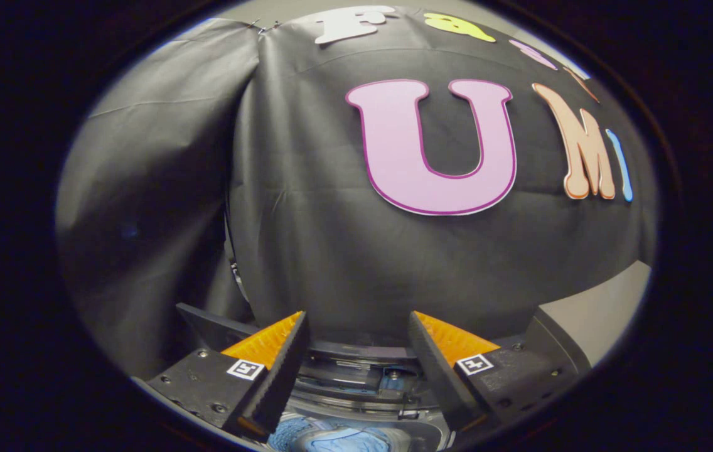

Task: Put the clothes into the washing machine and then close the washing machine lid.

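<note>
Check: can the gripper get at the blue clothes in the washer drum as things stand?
Probably yes. The gripper is open with nothing between its fingers, and the blue clothes lie in the open washer drum just below and between them. No lid shows across that gap.

Black cloth wall behind; grey surface beside it.

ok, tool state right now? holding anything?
tool: open, fingers spread, nothing between them. It's above the washer opening; blue clothes lie in the drum below.
</note>
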